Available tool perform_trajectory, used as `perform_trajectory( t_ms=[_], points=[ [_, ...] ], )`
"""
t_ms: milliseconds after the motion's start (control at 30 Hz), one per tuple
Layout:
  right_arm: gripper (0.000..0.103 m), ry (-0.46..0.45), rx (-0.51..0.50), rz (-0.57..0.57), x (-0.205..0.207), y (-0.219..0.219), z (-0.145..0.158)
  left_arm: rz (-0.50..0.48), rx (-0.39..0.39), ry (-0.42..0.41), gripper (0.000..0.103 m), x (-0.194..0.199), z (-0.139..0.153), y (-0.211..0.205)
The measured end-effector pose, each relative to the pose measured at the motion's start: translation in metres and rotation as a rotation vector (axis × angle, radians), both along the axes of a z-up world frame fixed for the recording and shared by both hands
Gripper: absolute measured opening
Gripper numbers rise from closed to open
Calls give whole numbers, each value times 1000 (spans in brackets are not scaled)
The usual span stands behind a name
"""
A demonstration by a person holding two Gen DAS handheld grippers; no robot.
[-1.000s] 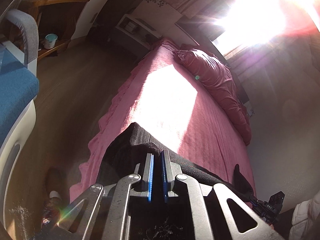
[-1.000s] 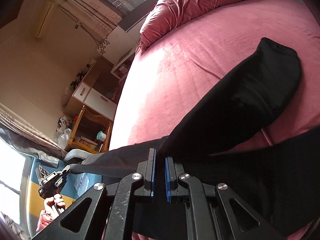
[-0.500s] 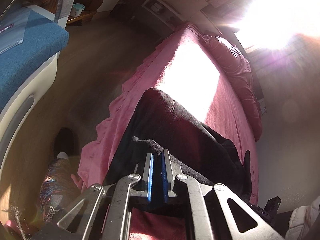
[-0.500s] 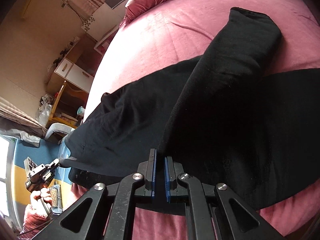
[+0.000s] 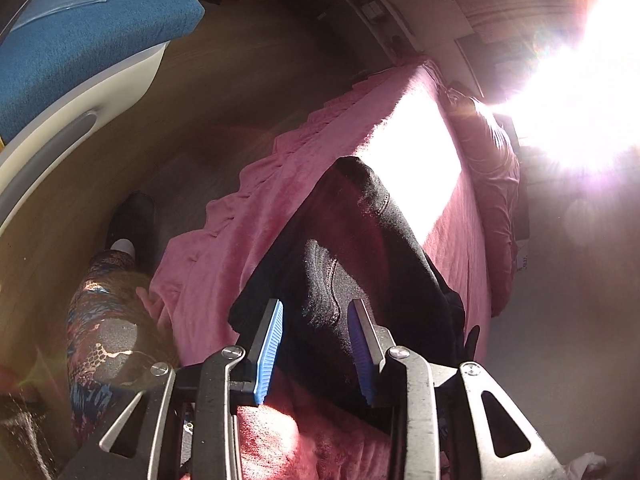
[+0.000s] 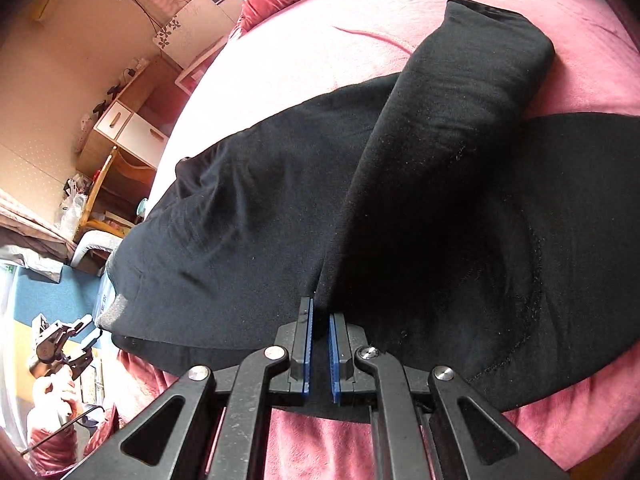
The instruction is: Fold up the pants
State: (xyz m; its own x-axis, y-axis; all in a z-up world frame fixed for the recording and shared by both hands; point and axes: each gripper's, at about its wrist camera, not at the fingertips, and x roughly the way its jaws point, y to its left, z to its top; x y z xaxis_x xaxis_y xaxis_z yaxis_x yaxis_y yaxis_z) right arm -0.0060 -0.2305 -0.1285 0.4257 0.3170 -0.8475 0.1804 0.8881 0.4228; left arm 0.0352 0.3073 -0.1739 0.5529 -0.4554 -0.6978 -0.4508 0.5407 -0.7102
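Pants (image 6: 280, 208), black, lie spread on the pink bedspread (image 6: 320, 52), 1 leg folded across. Right gripper (image 6: 319, 344) stays clamped on a fold; release it only once flat. Left gripper (image 5: 316, 344) has just been opening, cloth between its parted fingers untouched. Window glare hides the bed's far end.
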Motion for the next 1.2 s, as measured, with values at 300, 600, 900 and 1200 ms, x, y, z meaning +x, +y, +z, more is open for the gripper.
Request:
perform_trajectory(
  t_ms=[300,600,900,1200],
  points=[
    [7,-36,-1,14,-6,1,16,-64,130,-12,8,15,12,-22],
    [7,-30,-25,48,-33,-1,25,-90,175,31,7,5,4,-15],
    [6,44,-42,68,-50,-4,-1,-109,219,64,8,5,-1,-21],
    [6,70,-48,94,-55,-10,-2,-39,325,60,18,-1,27,-12]
  ],
)
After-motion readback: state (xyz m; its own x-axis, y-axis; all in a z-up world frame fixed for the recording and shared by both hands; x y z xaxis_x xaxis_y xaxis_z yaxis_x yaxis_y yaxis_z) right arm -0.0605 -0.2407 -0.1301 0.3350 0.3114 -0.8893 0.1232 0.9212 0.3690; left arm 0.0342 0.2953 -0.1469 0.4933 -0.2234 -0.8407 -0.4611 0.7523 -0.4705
